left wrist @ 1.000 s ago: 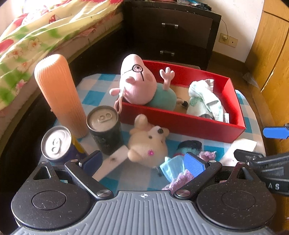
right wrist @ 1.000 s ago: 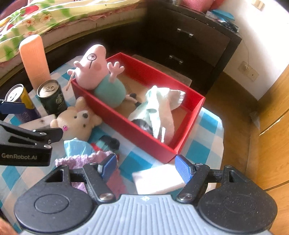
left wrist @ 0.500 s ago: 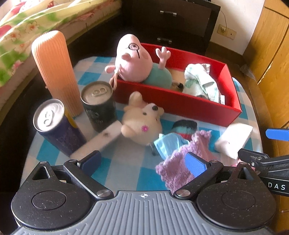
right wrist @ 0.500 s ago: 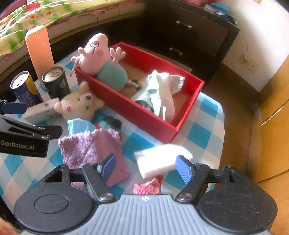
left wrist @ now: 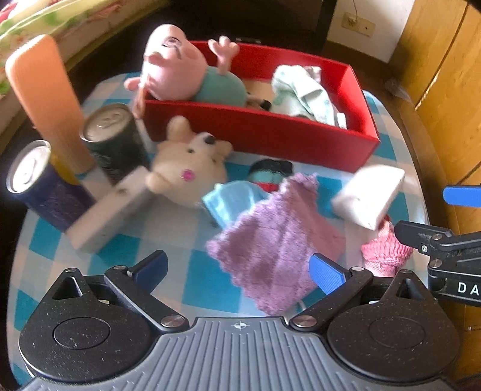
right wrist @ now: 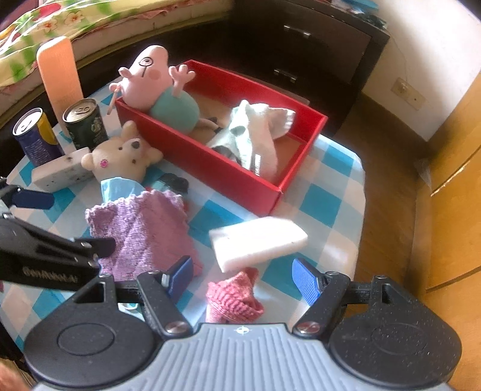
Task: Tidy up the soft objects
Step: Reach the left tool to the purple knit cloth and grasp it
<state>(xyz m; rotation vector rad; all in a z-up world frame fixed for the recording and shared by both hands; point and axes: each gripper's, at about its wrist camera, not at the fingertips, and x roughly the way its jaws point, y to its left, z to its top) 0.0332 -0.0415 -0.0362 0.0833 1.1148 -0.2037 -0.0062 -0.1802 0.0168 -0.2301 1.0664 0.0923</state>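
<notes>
A red box (left wrist: 261,132) (right wrist: 210,168) on the checked table holds a pink pig plush (left wrist: 177,72) (right wrist: 153,81) and a pale green cloth (left wrist: 300,93) (right wrist: 255,132). In front of it lie a cream bear plush (left wrist: 189,165) (right wrist: 123,159), a light blue cloth (left wrist: 231,201), a dark striped sock (left wrist: 270,174), a purple knit cloth (left wrist: 276,231) (right wrist: 144,228), a white sponge (left wrist: 369,195) (right wrist: 258,240) and a pink knit cloth (left wrist: 384,249) (right wrist: 234,297). My left gripper (left wrist: 237,270) is open above the table's near edge by the purple cloth. My right gripper (right wrist: 243,279) is open over the pink cloth.
Two drink cans (left wrist: 114,138) (left wrist: 39,180), an orange ribbed cylinder (left wrist: 45,99) and a white block (left wrist: 111,207) stand at the table's left. A dark dresser (right wrist: 315,45) is behind, wooden doors (right wrist: 451,150) to the right, a bed (right wrist: 75,24) to the left.
Both grippers have pulled back and risen, so more of the table shows. The purple cloth, white sponge and pink cloth have come fully into view. Both stay open.
</notes>
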